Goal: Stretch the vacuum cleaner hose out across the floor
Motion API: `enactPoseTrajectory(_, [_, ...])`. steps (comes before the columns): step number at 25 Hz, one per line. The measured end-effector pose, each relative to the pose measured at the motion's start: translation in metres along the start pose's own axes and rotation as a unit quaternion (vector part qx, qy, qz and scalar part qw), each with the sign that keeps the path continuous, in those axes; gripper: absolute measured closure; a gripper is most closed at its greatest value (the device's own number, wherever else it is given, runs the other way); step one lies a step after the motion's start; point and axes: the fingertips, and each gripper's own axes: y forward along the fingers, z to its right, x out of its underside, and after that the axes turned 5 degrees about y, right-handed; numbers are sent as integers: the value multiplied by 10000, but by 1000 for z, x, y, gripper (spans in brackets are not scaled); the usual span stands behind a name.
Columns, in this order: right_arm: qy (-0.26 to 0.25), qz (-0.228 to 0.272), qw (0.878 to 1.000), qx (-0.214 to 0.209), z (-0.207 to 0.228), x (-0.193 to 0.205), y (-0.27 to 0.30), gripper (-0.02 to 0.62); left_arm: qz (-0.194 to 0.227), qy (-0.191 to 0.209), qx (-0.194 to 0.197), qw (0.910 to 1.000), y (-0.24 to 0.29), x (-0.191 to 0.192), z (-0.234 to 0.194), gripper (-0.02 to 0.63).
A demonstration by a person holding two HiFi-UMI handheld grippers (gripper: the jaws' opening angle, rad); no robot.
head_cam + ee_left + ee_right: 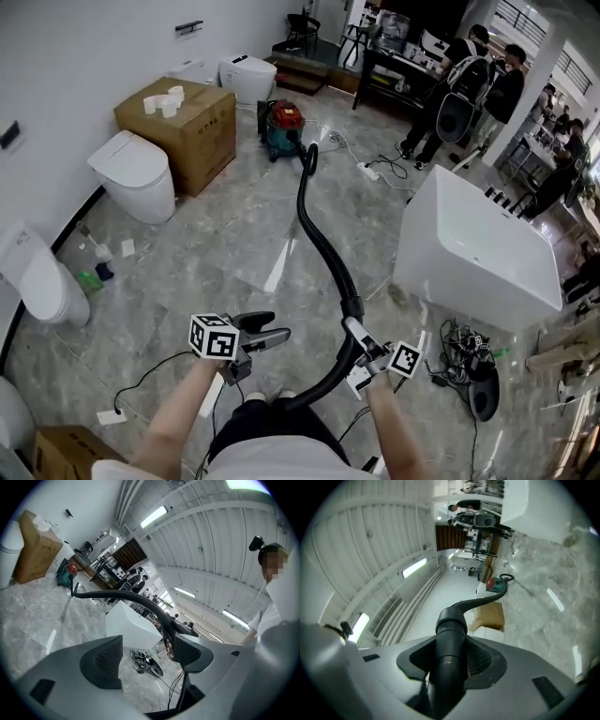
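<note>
A red and teal vacuum cleaner (284,127) stands far off on the grey floor. Its black hose (323,239) curves from there toward me and hangs above the floor. My right gripper (359,336) is shut on the hose's rigid cuff end (451,639), with the pads pressed on both sides of the tube. The hose runs on from the jaws to the vacuum cleaner (497,584). To the left, my left gripper (267,333) is open, nothing between its pads (105,660). In the left gripper view, the hose (126,595) arcs across in the air beyond the jaws.
A cardboard box (178,117) and toilets (136,173) line the left wall. A white bathtub (473,248) stands at the right, with tangled cables (464,342) on the floor beside it. A power strip (368,171) lies past the vacuum cleaner. People (469,75) stand at the back.
</note>
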Motion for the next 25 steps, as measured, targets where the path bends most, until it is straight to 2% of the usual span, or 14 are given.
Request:
enactPoseTrajectory(5, [602, 707, 9954, -224, 2, -14, 16, 414, 44, 22, 39, 10000, -5, 4, 4, 276])
enactPoseTrajectory(8, [1043, 1144, 9868, -480, 0, -24, 24, 414, -20, 177, 15, 9998, -5, 7, 4, 276])
enactPoseTrajectory(13, [1188, 1646, 9780, -473, 0, -41, 37, 414, -335, 491, 79, 9982, -7, 24, 11, 276])
enactPoseTrajectory(16, [1249, 1780, 9747, -521, -4, -47, 50, 414, -376, 801, 377, 9954, -1, 28, 32, 276])
enactPoseTrajectory(19, [1365, 1902, 9699, -676, -10, -52, 62, 414, -356, 948, 615, 9930, 6, 30, 50, 276])
enactPoseTrajectory(21, [1352, 1905, 9697, -713, -13, -52, 70, 414, -13, 882, 596, 9943, 9, 21, 56, 276])
enactPoseTrajectory(23, [1329, 1899, 9702, -712, -14, -49, 76, 414, 608, 773, 531, 9937, 9, 0, 63, 276])
enactPoseTrajectory(25, [1344, 1901, 9700, -707, -15, -47, 81, 414, 1216, 759, 433, 9887, 6, -23, 70, 276])
